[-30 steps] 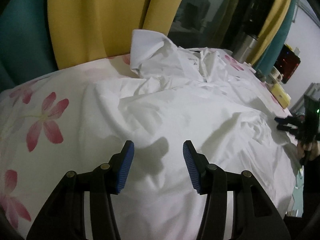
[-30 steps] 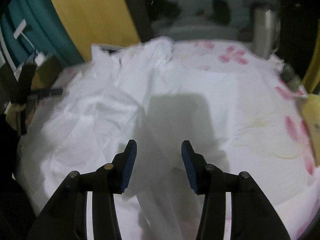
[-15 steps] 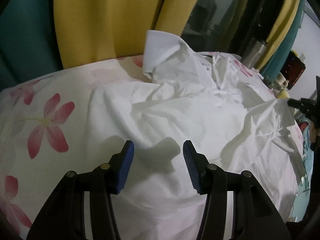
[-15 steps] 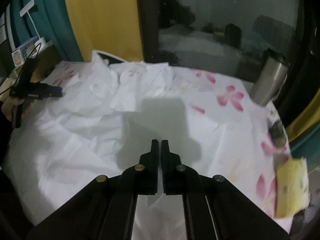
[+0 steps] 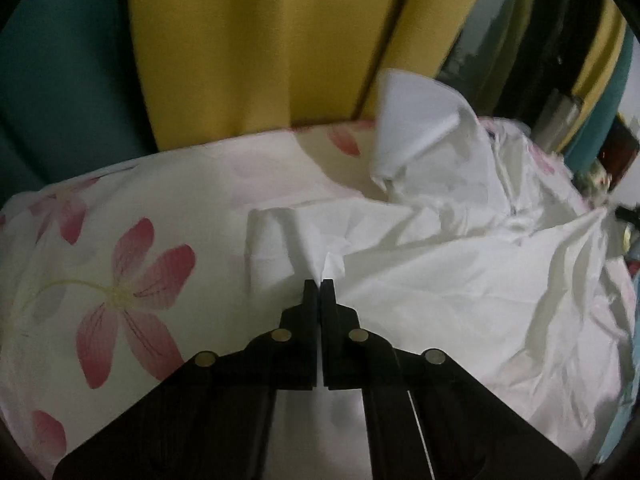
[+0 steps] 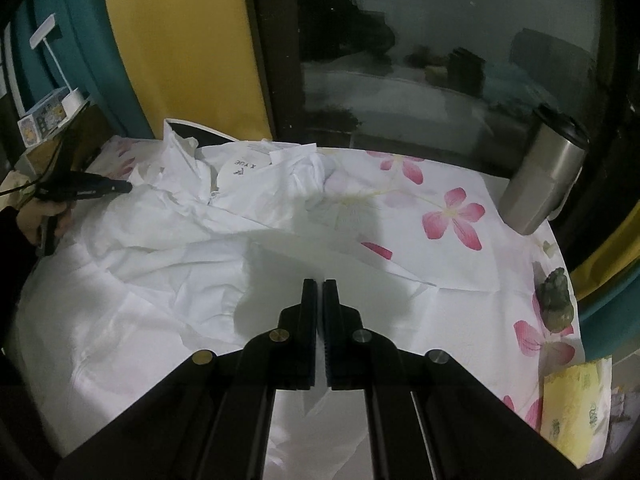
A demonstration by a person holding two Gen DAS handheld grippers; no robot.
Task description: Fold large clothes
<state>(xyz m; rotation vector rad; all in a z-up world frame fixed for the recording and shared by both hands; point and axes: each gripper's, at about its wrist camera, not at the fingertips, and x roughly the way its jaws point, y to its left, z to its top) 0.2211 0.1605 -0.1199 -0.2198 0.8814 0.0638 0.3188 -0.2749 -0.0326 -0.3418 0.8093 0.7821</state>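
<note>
Both claws clamp white shirt edges; floral cloth beside.

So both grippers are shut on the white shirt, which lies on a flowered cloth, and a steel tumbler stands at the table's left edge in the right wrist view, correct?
Not quite: the steel tumbler stands at the right edge, as the right wrist view shows. The rest holds: the left gripper and right gripper are shut on the white shirt, which lies on the flowered cloth.
</note>
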